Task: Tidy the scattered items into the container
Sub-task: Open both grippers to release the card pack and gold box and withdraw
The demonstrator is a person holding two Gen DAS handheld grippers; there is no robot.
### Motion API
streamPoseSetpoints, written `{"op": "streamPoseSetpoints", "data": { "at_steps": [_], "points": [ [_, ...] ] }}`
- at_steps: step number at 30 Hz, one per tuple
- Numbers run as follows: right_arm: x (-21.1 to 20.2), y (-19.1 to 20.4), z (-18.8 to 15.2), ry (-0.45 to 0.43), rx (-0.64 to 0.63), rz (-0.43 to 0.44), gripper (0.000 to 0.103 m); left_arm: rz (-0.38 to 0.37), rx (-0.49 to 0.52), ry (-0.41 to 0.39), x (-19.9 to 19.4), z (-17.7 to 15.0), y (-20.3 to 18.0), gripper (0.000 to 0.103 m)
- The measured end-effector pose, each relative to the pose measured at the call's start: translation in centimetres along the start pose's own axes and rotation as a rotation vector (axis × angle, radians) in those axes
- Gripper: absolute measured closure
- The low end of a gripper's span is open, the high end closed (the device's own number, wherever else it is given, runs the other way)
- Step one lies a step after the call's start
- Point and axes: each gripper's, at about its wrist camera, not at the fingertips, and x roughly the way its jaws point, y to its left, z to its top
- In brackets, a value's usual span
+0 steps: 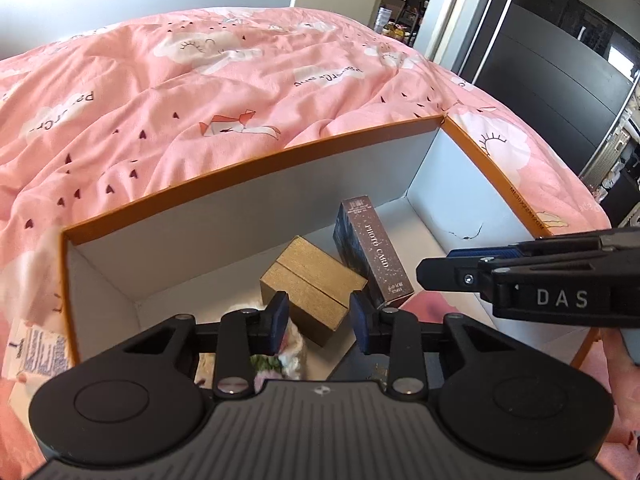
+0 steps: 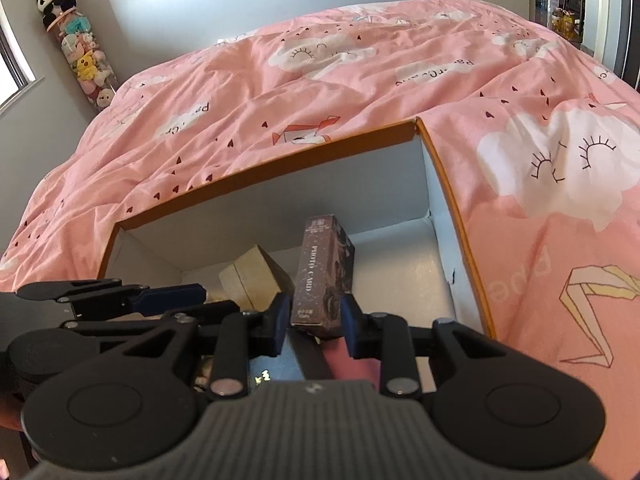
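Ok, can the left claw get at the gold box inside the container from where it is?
Probably yes. The left claw hangs over the open container with the gold box right ahead of its fingertips, nothing above it. The photo card box leans close on one side, so clearance there is tight.

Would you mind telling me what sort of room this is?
Most likely a bedroom: a bed under a pink duvet, a tall tube of plush toys in the corner, and dark wardrobe doors beside the bed.

A bed (image 1: pixel 224 80) under a pink cloud-print duvet (image 2: pixel 360 92) is filling the room, daylight is falling on grey walls (image 2: pixel 200 0), a window (image 2: pixel 12 76) is showing at left
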Motion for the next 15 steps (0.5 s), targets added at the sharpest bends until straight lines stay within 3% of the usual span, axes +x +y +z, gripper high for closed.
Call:
{"op": "streamPoseSetpoints", "data": {
  "at_steps": [8, 15],
  "points": [
    [-2.7, 2.1, -0.8, -0.053, 0.004, 0.024, 0.072, 0.064, -0.033, -0.015, -4.1, -1.1, 0.1, 0.065],
    [-5.3, 4.1, -2.3, -0.091, 0.011, 0.063, 0.072, 0.099, -0.012, -0.086, -9.0, -3.1, -0.5, 0.06]
  ]
}}
